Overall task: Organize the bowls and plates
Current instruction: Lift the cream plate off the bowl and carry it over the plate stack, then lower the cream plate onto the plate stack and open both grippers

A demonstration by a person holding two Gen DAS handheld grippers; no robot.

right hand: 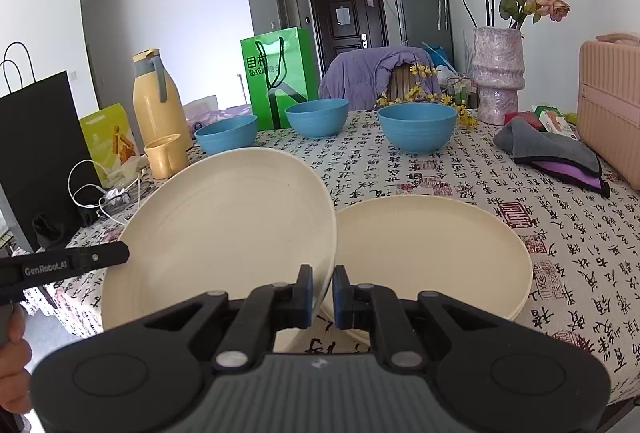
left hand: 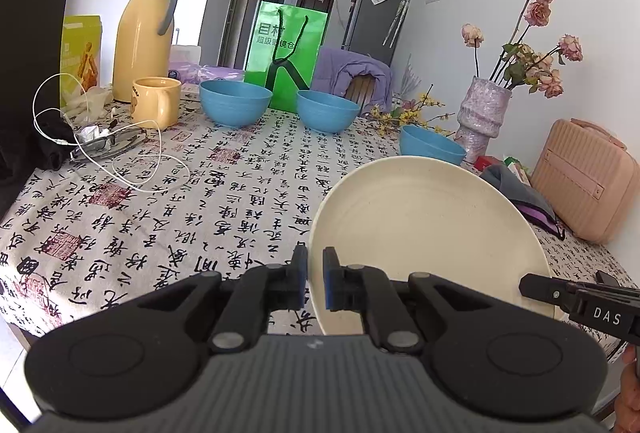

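A cream plate (left hand: 432, 245) is held tilted above the table, one gripper on each side of its rim. My left gripper (left hand: 315, 279) is shut on its left rim. My right gripper (right hand: 322, 293) is shut on its right rim; the plate also shows in the right wrist view (right hand: 224, 233). A stack of cream plates (right hand: 432, 253) lies flat on the table just right of it. Three blue bowls (right hand: 226, 133) (right hand: 318, 117) (right hand: 417, 127) stand in a row further back.
The table has a calligraphy-print cloth (left hand: 200, 201). At the back left stand a yellow thermos (left hand: 144, 33), a yellow mug (left hand: 156, 101), a black bag (right hand: 40, 153) and cables (left hand: 132, 161). A green bag (left hand: 286, 57), a vase of flowers (right hand: 498, 73), a grey cloth (right hand: 552, 149) and a pink case (right hand: 612, 105) stand further back and right.
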